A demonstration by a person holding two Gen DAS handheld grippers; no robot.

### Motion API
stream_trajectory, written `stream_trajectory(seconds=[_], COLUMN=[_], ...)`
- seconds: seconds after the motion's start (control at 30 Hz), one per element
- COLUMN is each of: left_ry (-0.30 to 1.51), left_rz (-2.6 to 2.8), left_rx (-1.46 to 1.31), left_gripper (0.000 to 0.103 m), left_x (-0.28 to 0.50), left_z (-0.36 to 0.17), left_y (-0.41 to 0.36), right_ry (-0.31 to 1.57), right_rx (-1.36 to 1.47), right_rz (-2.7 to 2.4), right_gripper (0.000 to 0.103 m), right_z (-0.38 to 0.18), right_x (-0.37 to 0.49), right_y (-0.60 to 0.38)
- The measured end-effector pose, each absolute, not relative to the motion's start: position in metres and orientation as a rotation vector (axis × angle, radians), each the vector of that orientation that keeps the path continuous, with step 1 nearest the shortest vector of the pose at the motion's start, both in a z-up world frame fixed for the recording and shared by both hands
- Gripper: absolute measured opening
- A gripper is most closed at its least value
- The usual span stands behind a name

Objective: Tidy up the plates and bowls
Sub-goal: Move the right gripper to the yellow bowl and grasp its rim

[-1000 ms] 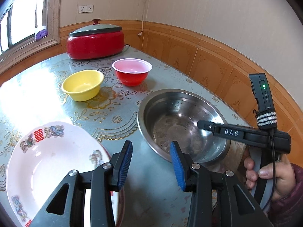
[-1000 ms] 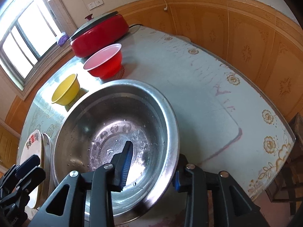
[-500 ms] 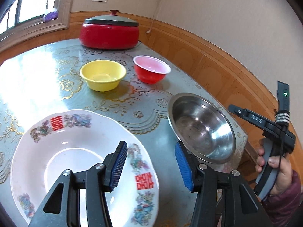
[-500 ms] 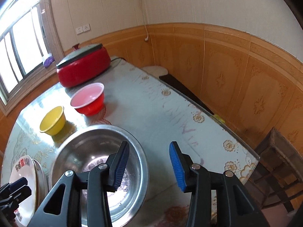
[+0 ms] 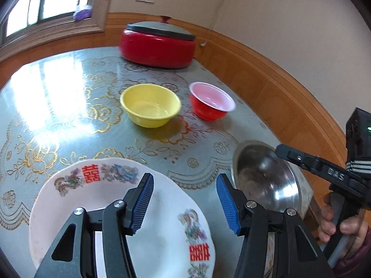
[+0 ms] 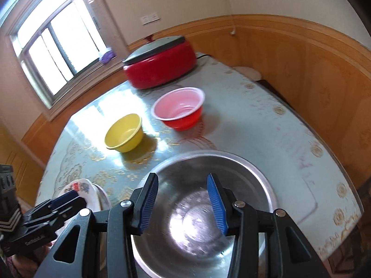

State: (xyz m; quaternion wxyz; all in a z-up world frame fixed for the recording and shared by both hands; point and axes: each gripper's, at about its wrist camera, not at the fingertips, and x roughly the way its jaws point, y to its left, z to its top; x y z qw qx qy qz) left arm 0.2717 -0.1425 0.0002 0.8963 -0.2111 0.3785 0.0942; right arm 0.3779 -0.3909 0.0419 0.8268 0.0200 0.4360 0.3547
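Observation:
A white plate point(image 5: 92, 199) with red characters lies at the table's near left; my left gripper point(image 5: 185, 203) hovers open and empty over its right side. A steel bowl point(image 6: 231, 176) sits at the near right, also in the left wrist view point(image 5: 262, 176). My right gripper point(image 6: 183, 203) is open and empty above the steel bowl. A yellow bowl point(image 5: 150, 106) and a red bowl point(image 5: 209, 104) with a pale inside stand apart mid-table; both show in the right wrist view, yellow bowl point(image 6: 124, 134), red bowl point(image 6: 180, 108).
A red electric cooker point(image 5: 157, 44) with a dark lid stands at the table's far edge near the wall. The table point(image 5: 58, 97) has a glossy floral cover. Wood panelling runs close along the right side. The table's right edge point(image 6: 347, 185) drops off.
Both grippers have pulled back and risen. The right gripper, earlier straddling the steel bowl's rim, now sits above it. The left view swung left over the plate.

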Motion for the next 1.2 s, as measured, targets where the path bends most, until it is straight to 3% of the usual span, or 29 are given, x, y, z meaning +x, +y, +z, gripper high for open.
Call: stream_trajectory(seconds=[0.33,0.8,0.93,1.0,1.03,1.1,1.2], left_ry=[0.755,0.843,0.868,0.881,0.891,0.909,0.904], left_rz=[0.433,0.515,0.498,0.475,0.472,0.481,0.456], left_rx=[-0.582,-0.643,-0.673,-0.681,-0.676,-0.657,-0.668], left_gripper=[0.055,0.05,0.043,0.033,0.03,0.017,0.015], left_x=[0.31,0.379,0.395,0.401,0.404,0.407,0.402], left_z=[0.012,-0.012,-0.026,-0.031,-0.034,-0.038,-0.038], left_y=[-0.083,-0.02,-0.008,-0.005,-0.004,-0.005,-0.005], right_ry=[1.095,1.233,1.246,1.251,1.254,1.242,1.223], right_rx=[0.038,0.04,0.011,-0.027,-0.048,-0.065,-0.072], right_rz=[1.05,0.968,0.946,0.935,0.929,0.93,0.935], right_gripper=[0.044,0.04,0.035,0.026,0.013,0.013,0.012], right_z=[0.043,-0.01,-0.02,-0.026,-0.03,-0.03,-0.021], right_x=[0.429,0.48,0.484,0.485,0.485,0.483,0.481], right_y=[-0.297,-0.208,-0.201,-0.194,-0.192,-0.191,-0.198])
